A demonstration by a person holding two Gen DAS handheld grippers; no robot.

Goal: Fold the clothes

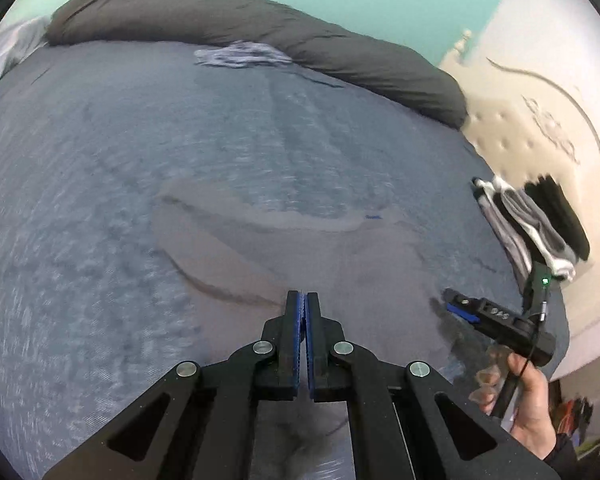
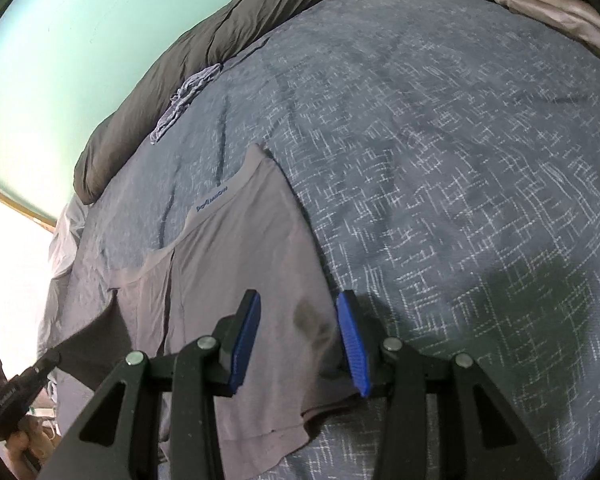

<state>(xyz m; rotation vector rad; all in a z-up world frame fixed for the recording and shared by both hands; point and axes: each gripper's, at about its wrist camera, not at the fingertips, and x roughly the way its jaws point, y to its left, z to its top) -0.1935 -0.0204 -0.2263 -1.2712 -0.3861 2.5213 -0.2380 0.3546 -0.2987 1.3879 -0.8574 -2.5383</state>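
Grey briefs (image 2: 236, 248) with blue lettering on the waistband lie flat on the blue patterned bedspread (image 2: 440, 160). My right gripper (image 2: 298, 320) hovers open over the garment's right leg, its blue pads apart with nothing between them. My left gripper (image 1: 302, 300) is shut; in the right wrist view the left gripper (image 2: 50, 358) pulls a dark flap of the briefs' left edge up off the bed. In the left wrist view the briefs (image 1: 260, 248) look blurred below the fingers. The right gripper (image 1: 460, 308), held by a hand (image 1: 532, 400), shows at the right.
A rolled dark grey duvet (image 1: 260, 32) lines the far side of the bed, with a small blue-grey cloth (image 1: 240, 56) against it. A pile of black, white and grey clothes (image 1: 532, 224) lies near the cream headboard (image 1: 540, 120). A teal wall stands behind.
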